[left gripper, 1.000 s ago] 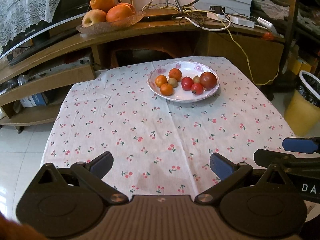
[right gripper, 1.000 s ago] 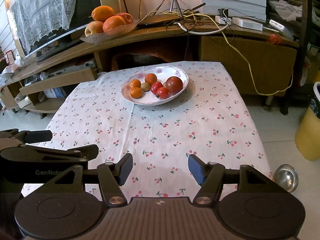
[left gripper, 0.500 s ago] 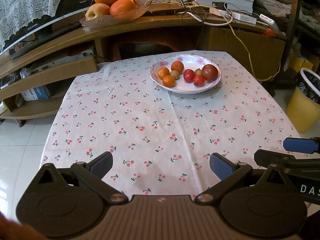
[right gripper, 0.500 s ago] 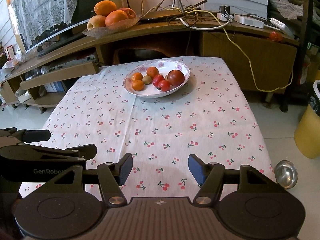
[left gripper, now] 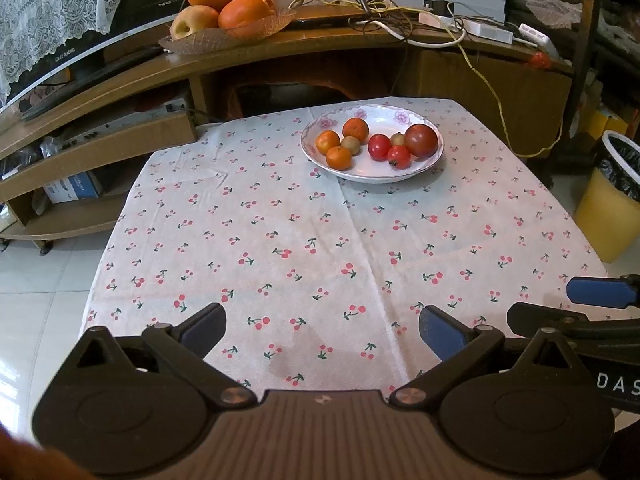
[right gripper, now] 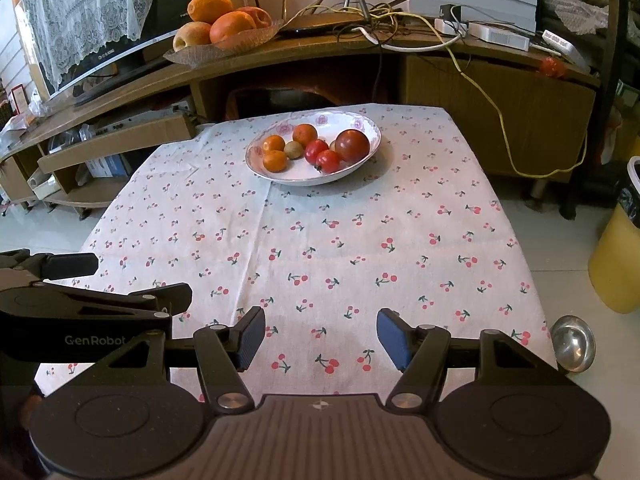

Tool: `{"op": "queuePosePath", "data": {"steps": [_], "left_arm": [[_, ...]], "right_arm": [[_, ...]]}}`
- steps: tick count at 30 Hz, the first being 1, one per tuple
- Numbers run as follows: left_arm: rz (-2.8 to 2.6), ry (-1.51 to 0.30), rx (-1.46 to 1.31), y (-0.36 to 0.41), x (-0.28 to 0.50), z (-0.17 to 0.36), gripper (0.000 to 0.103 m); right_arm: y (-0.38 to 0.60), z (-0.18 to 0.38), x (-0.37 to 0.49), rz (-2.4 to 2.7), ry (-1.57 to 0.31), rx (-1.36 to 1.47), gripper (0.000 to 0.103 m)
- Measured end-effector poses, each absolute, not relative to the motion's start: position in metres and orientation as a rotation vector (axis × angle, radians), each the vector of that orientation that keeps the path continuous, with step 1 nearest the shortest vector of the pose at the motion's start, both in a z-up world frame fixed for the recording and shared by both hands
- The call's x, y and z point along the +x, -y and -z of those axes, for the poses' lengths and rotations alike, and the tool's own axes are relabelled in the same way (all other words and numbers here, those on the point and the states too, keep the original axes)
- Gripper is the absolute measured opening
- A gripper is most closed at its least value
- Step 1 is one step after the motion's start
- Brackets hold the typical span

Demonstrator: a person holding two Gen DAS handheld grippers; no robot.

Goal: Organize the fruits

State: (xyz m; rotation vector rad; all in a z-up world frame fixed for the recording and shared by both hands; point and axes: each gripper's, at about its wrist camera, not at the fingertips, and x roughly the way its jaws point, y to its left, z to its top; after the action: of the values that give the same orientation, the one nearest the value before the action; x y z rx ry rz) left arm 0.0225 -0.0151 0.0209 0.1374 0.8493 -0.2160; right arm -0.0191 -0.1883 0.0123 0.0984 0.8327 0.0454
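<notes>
A white ceramic plate [left gripper: 434, 157] with pink flower prints on its rim sits near the far edge of the table [left gripper: 320, 248], which is draped in a thin, creased cloth printed with red cherries. In the plate lie three small matte mandarins [left gripper: 339, 158], two glossy red tomatoes [left gripper: 379, 146], one large dark-red round fruit [left gripper: 421, 140] and two little brown-green fruits [left gripper: 351, 145], all bunched together and touching.

Over the near edge of the table, the left hand-held gripper [left gripper: 320, 330] stands wide open and holds nothing, its blue rubber pads set on black plastic linkages. To its right, the right hand-held gripper [right gripper: 321, 338] is likewise spread apart and empty, its ribbed blue pads facing each other. "GenRobot" is printed in grey on the left unit's side as seen by the right wrist camera; the letters "DAS" show on the right unit's flank in the left wrist view.

Behind the table, a curved wooden shelf [right gripper: 320, 50] carries a shallow textured glass dish [right gripper: 224, 46] piled with oranges and an apple, beside a tangle of cables. A yellow bin [left gripper: 610, 200] with a black liner stands on the tiled floor off the table's right edge.
</notes>
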Motion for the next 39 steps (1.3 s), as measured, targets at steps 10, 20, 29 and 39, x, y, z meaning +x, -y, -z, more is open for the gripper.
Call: {"op": "queuePosePath", "data": {"steps": [10, 20, 29, 39], "left_arm": [[0.207, -0.858, 0.141, 0.0141, 0.0216, -0.0185, 0.103], [0.192, -0.862, 0.140, 0.0136, 0.0222, -0.0174, 0.103], [0.186, -0.860, 0.141, 0.0128, 0.0224, -0.0172, 0.103], [0.183, -0.860, 0.141, 0.0124, 0.0224, -0.0175, 0.103]], "right_arm": [[0.1862, -0.0091, -0.0181, -0.047, -0.845, 0.095, 0.063], [0.1849, -0.0075, -0.0177, -0.048, -0.848, 0.095, 0.063], [0.1834, -0.0066, -0.0178, -0.050, -0.850, 0.095, 0.063], [0.1834, -0.0064, -0.0176, -0.050, -0.851, 0.096, 0.063]]}}
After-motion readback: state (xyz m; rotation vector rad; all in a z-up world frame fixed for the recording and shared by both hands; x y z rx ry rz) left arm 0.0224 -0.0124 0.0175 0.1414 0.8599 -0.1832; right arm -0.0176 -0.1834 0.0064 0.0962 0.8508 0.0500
